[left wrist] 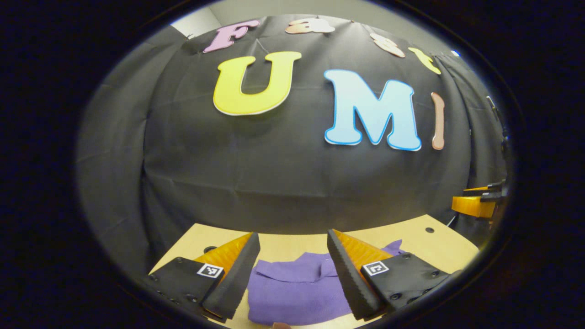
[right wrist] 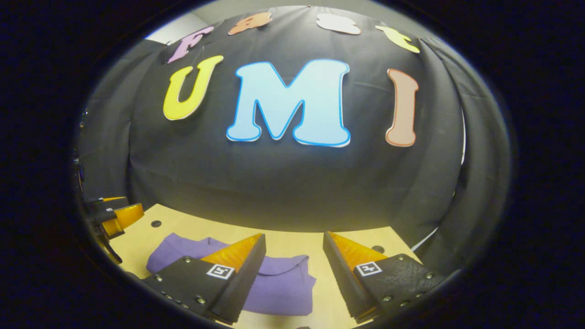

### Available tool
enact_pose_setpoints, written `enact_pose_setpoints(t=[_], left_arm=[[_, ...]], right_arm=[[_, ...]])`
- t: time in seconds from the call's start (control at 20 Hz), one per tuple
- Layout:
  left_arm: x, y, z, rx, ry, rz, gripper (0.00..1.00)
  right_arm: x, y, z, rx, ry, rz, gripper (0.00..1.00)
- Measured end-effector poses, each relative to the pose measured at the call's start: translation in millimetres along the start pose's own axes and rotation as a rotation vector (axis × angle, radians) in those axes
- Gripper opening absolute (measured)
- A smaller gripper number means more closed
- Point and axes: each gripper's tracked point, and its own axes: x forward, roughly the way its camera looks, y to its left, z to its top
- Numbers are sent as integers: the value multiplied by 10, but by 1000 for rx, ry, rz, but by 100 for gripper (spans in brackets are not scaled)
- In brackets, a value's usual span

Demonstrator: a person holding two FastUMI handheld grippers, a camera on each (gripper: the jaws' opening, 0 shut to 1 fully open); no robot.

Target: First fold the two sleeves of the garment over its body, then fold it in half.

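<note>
On the wooden table (left wrist: 283, 244) the purple garment (left wrist: 292, 288) lies compactly bunched below my left gripper (left wrist: 292, 274) and right gripper (right wrist: 292, 274), both spread apart and empty, so I can't judge the fold stage.

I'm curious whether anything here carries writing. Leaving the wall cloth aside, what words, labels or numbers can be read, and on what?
No readable words or numbers.
left tool: square black-and-white markers, one on each finger; patterns, not text.
right tool: the same kind of squares on both fingers, not text.
purple garment: no print or label to be seen.
table: no writing.
</note>
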Motion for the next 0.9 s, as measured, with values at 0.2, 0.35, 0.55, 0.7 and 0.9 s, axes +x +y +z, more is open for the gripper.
enact_pose_setpoints(t=[0.2, 0.35, 0.55, 0.7, 0.9], left_arm=[[-489, 46, 233, 6, -56, -21, 95], [-841, 49, 314, 4, -79, -30, 95], [-1262, 35, 431, 36, -129, -31, 95], [-1443, -49, 513, 60, -157, -42, 95], [-1518, -155, 566, 52, -176, -52, 95]], right_arm=[[-558, 110, 165, -18, -71, -34, 81], [-918, 175, 245, -23, -111, -47, 81], [-1263, 230, 372, 0, -177, -57, 81], [-1440, 211, 430, -3, -202, -63, 81], [-1573, 124, 412, 2, -197, -67, 84]])
